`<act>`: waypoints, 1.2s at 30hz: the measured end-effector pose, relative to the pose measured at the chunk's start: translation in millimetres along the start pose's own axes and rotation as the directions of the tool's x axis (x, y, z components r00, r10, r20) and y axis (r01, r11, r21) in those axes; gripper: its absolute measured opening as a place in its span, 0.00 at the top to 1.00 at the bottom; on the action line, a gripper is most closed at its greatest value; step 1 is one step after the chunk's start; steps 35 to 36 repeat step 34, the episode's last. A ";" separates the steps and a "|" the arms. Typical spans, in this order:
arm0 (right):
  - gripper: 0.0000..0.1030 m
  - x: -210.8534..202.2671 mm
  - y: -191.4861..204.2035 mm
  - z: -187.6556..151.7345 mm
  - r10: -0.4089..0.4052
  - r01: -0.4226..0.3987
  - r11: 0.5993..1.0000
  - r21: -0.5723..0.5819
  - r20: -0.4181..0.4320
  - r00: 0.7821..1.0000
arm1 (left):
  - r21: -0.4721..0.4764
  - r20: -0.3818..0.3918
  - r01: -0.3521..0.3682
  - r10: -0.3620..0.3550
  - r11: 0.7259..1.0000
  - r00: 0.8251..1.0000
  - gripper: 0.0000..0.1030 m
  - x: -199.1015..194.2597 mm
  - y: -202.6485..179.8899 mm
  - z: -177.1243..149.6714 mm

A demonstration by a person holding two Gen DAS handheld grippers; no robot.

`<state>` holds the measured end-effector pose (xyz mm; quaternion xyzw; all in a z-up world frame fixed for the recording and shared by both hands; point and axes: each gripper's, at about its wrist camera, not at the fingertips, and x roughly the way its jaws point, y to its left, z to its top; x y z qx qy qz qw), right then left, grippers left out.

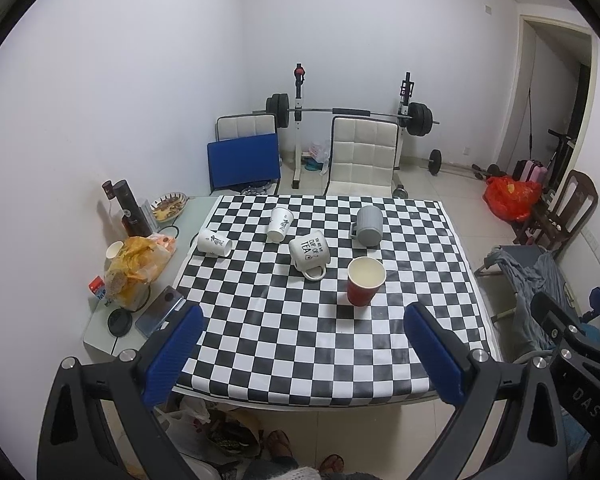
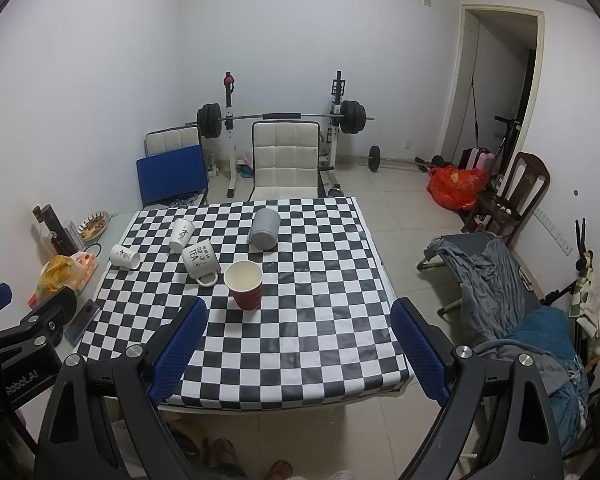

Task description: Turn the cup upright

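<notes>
Far left, on the pale side table (image 1: pixel 100 336): a white paper cup (image 1: pixel 114 249) upright beside a crumpled yellow plastic bag (image 1: pixel 138 268); behind them a shallow patterned dish (image 1: pixel 168 206) holding brownish bits (contents not identifiable).

On the black-and-white checkered tablecloth (image 1: pixel 300 344), left to right:
- white printed paper cup (image 1: pixel 214 242), lying on its side;
- second white printed paper cup (image 1: pixel 279 225), upside down and tilted;
- white ceramic mug lettered "CUP OF TEA" (image 1: pixel 309 257), upside down, handle toward camera;
- red paper cup with a white interior (image 1: pixel 365 286), upright, mouth open, nothing visible inside;
- grey ribbed mug (image 1: pixel 368 225), upside down.

Left gripper (image 1: pixel 300 354): jaws spread wide, holding nothing. Right gripper (image 2: pixel 300 350): likewise spread, holding nothing, above the near table edge.
</notes>
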<state>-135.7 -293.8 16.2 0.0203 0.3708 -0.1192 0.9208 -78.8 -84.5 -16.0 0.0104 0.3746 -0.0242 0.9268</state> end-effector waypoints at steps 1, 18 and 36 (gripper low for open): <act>0.08 0.2 0.1 0.0 0.001 -0.001 1.000 0.001 0.000 1.000 | -0.001 0.000 -0.001 0.001 1.000 1.000 0.00 0.0 0.0 0.1; 0.08 -1.0 -0.3 2.9 0.000 0.000 1.000 -0.002 0.002 1.000 | -0.001 0.006 0.002 -0.002 1.000 1.000 0.00 -0.9 0.3 0.2; 0.08 -3.0 4.6 7.9 0.016 -0.016 1.000 -0.006 -0.005 1.000 | -0.006 0.006 0.001 -0.001 1.000 1.000 0.00 -2.1 1.3 0.8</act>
